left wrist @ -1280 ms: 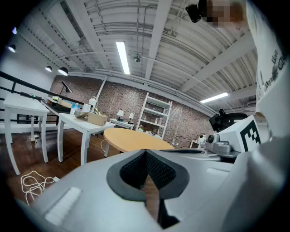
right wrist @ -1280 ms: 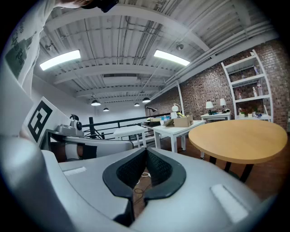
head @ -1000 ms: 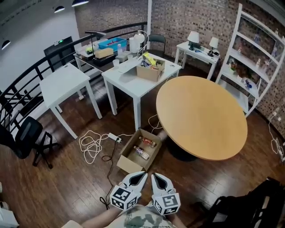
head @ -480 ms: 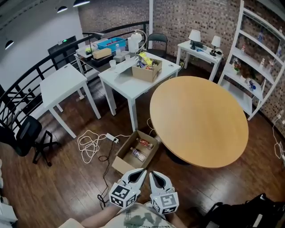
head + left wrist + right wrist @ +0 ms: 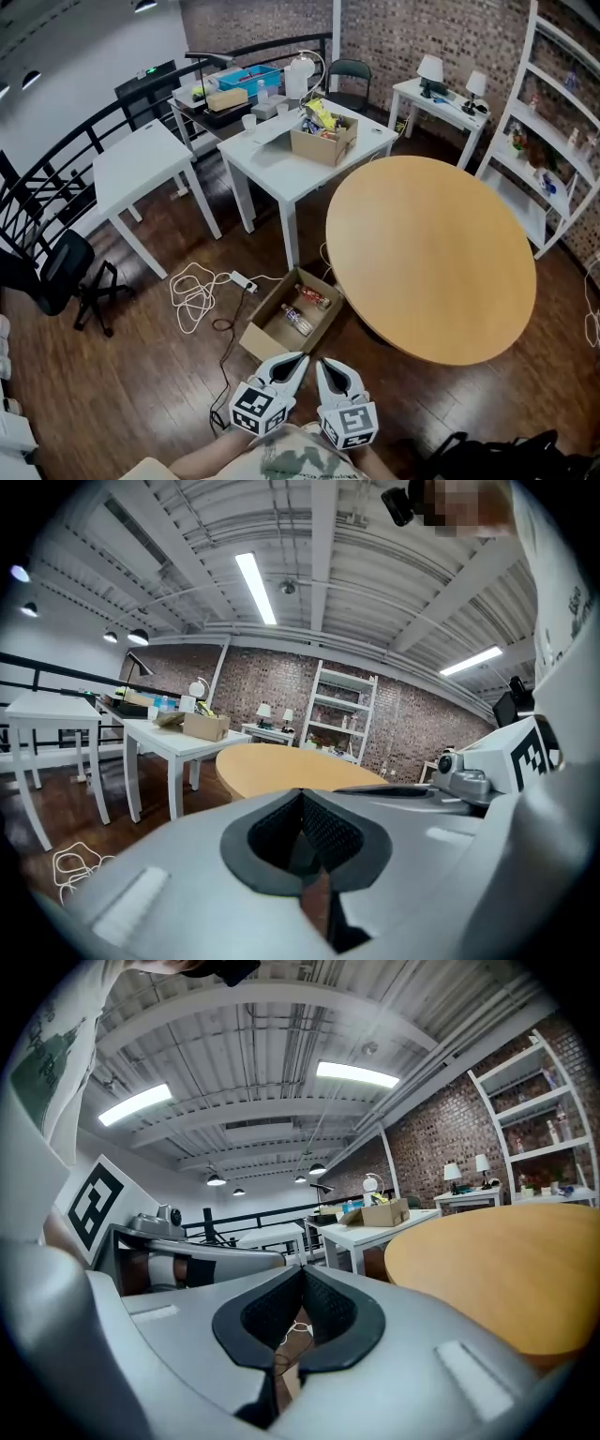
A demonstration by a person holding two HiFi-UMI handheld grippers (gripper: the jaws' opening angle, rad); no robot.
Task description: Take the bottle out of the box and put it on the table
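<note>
An open cardboard box [image 5: 272,330] lies on the wooden floor beside the round wooden table [image 5: 431,253]. Two bottles lie in it: a clear one with a red label [image 5: 298,319] and another [image 5: 312,297] further back. My left gripper [image 5: 300,357] [image 5: 302,795] and right gripper [image 5: 322,363] [image 5: 302,1269] are held side by side just short of the box's near edge. Both point roughly level toward the box and table. Each is shut with nothing between its jaws.
A white cable and power strip [image 5: 202,295] lie on the floor left of the box. Behind stand white tables [image 5: 281,173], one bearing an open carton of packets [image 5: 323,141]. An office chair [image 5: 56,277] is at left, white shelves [image 5: 553,159] at right.
The head view has swung a little, so the tables and box sit slightly differently in frame. Both grippers stay together, shut, just before the box.
</note>
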